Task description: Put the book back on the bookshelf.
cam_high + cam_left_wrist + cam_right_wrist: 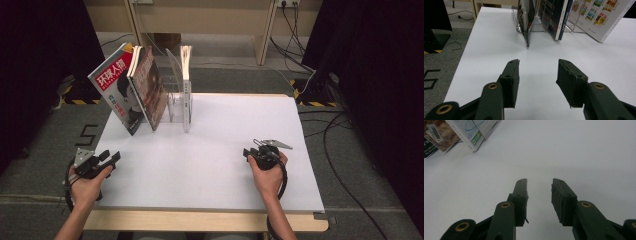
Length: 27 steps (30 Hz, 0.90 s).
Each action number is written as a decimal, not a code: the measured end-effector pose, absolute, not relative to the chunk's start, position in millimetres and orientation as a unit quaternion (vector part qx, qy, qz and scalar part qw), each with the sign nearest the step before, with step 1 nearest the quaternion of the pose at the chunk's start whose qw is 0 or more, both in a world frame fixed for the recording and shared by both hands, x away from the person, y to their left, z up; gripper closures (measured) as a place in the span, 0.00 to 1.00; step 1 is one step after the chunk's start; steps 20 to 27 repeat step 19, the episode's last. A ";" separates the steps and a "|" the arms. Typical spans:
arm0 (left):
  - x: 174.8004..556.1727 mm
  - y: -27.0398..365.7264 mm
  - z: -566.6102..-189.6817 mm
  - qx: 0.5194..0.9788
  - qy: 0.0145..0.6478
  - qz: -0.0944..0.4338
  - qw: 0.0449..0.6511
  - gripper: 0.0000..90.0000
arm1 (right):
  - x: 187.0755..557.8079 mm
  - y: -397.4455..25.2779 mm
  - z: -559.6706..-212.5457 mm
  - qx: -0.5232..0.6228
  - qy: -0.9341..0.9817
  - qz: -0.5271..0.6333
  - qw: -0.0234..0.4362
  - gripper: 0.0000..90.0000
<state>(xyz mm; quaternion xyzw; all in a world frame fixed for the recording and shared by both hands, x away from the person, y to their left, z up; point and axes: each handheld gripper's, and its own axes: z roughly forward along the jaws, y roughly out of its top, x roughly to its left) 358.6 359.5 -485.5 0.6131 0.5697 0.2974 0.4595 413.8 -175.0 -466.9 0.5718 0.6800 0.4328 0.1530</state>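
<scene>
Nearest, at the table's (210,165) near left edge: left gripper (111,159), held in a hand, jaws spread apart with nothing between them, over bare white tabletop. Likewise spread and empty at the near right: right gripper (248,153), resting low on the table surface, well apart from the left one. Ahead of the left gripper, farther along the table: clear acrylic book rack (175,100) with leaning magazines. Closest to that gripper, the red-covered magazine (116,87) tilted leftward, with a brown-covered one (152,90) just beside it. Beyond, upright in the rack: a thin white book (186,90). Far left of the right gripper, well apart from it: the same stack of books.
</scene>
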 end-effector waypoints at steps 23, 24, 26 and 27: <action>346.8 356.9 -493.8 0.614 0.561 0.293 0.473 0.57 | 413.7 -174.8 -470.5 0.572 0.682 0.431 0.151 0.68; 346.8 356.9 -493.8 0.614 0.561 0.293 0.473 0.57 | 413.7 -174.8 -470.5 0.572 0.682 0.431 0.151 0.68; 346.8 356.9 -493.8 0.614 0.561 0.293 0.473 0.57 | 413.7 -174.8 -470.5 0.572 0.682 0.431 0.151 0.68; 346.8 356.9 -493.8 0.614 0.561 0.293 0.473 0.57 | 413.7 -174.8 -470.5 0.572 0.682 0.431 0.151 0.68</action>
